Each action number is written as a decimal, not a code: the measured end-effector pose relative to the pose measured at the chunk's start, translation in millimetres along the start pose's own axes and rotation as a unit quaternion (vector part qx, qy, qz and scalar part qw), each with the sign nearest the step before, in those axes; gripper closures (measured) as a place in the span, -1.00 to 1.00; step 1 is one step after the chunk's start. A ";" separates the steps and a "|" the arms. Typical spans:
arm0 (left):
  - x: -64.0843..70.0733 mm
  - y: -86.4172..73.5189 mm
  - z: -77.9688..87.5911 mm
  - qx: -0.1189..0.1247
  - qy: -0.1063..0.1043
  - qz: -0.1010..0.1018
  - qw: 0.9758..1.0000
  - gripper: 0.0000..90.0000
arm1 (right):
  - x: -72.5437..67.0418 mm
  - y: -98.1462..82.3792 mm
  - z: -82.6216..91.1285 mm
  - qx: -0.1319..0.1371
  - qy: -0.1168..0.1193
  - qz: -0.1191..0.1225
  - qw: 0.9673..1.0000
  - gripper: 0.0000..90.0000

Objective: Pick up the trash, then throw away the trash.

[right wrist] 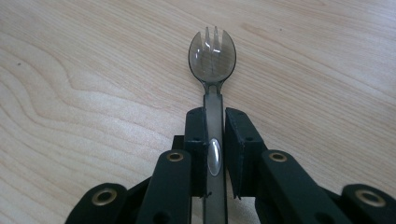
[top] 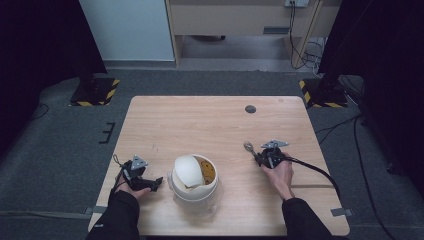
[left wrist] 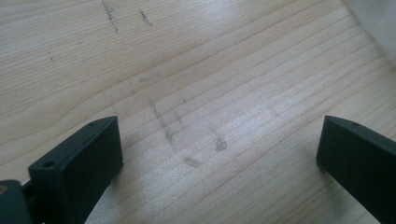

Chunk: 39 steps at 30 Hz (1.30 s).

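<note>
Spork (right wrist: 213, 60) handle pinched squarely in right tongs (right wrist: 214, 122); keep level toward bowl (top: 195, 176). Left tongs (left wrist: 219, 149) spread, empty

Bench (top: 210, 120): pale wood, wavy grain, faint grey smudges seen in the left gripper view. Both grippers, left (top: 156, 183) and right (top: 258, 156): black, with brass-coloured rivets noted on the right one. Spork (right wrist: 213, 60): smoky translucent grey. Bowl (top: 196, 192): white, a yellow-brown patterned item inside. Floor (top: 60, 145): dark grey carpet. Base plates (top: 95, 92): black, yellow-and-black hazard stripes. Sleeves (top: 117, 217): black.
</note>
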State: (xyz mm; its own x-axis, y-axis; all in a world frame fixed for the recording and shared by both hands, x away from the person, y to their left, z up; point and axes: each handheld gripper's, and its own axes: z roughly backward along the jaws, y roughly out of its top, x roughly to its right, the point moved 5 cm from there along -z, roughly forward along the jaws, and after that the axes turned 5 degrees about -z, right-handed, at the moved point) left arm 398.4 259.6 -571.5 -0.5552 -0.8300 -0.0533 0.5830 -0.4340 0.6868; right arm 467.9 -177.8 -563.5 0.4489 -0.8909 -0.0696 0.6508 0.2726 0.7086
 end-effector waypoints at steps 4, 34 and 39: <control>-0.8 1.1 2.0 -0.008 0.000 0.001 1.000 -0.93 | 1.0 1.6 2.8 -0.004 0.004 0.005 1.000 0.78; 3.6 64.3 80.2 0.233 0.012 0.089 0.968 -0.52 | -1.8 73.3 140.0 0.254 0.118 -0.023 0.960 0.78; 6.3 79.2 103.3 0.288 0.010 0.104 0.952 -0.52 | -10.6 82.7 157.3 0.277 0.132 -0.010 0.952 0.78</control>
State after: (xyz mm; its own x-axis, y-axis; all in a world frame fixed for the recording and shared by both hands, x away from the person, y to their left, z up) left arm 379.8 256.2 -442.6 -0.4488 -0.8859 0.1174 0.2540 -0.0005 0.9672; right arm 420.6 -203.0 -393.7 0.6263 -0.7511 -0.2087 0.2700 -0.0422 0.9619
